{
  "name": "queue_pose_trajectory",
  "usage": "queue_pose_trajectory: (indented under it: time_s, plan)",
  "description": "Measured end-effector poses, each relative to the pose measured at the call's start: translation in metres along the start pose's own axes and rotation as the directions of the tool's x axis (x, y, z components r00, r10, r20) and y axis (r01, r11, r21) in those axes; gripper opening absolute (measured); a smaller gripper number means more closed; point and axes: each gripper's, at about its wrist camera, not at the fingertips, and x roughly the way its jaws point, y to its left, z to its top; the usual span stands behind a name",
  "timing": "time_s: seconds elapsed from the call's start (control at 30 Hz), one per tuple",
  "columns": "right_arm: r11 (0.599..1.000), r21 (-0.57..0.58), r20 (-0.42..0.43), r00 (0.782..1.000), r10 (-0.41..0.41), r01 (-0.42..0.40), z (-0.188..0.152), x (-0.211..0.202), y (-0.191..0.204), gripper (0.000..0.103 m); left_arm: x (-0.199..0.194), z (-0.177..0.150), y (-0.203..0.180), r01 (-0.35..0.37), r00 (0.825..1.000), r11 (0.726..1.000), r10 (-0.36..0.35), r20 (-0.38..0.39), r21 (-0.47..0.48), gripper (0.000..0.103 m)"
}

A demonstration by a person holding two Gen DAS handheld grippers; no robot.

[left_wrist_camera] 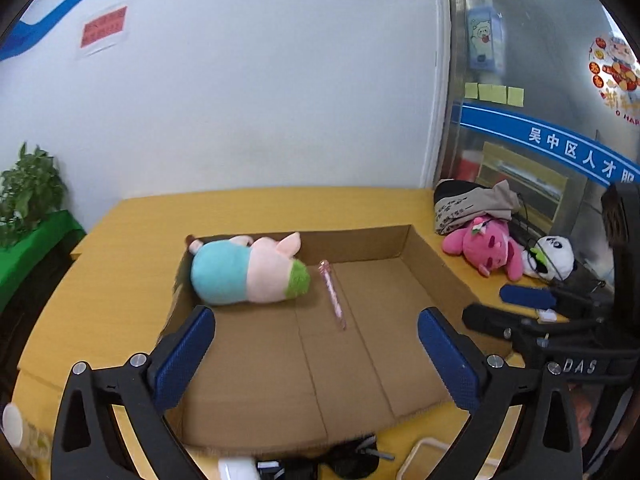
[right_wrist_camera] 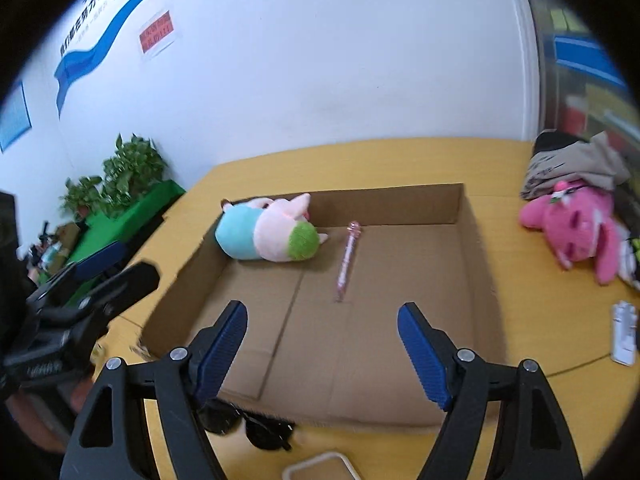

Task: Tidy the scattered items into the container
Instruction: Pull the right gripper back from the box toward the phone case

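With the pig plush (left_wrist_camera: pixel 250 270) and pen (left_wrist_camera: pixel 332 294) boxed and both grippers released, I next reach my right gripper (right_wrist_camera: pixel 322 350) for the pink plush (right_wrist_camera: pixel 576 226) at the bench's right edge.

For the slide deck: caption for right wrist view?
Open right gripper above cardboard box holding pig plush and pink pen.

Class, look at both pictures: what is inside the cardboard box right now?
Inside the cardboard box lie a pig plush, at its far left corner, and a pink pen on the bare floor. The floor beneath the plush is covered, so anything under it cannot be seen.
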Motion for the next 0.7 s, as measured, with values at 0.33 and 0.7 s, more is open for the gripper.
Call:
queue_pose_trajectory:
  time_s: [0.33, 0.7]
  plan:
    - [0.997, -0.073, 0.045, 0.998, -0.036, 0.040, -0.030, -0.052, 0.017, 0.078, -0.048, -0.045, -0.024, 0.033, 0.999, 0.999, -0.033, -0.007, 0.003, 0.103]
    - [0.996, -0.048, 0.074, 0.995, -0.068, 0.071, -0.064, -0.099, 0.015, 0.078, -0.087, -0.062, -0.049, 0.049, 0.999, 0.998, -0.049, 0.006, 0.029, 0.103]
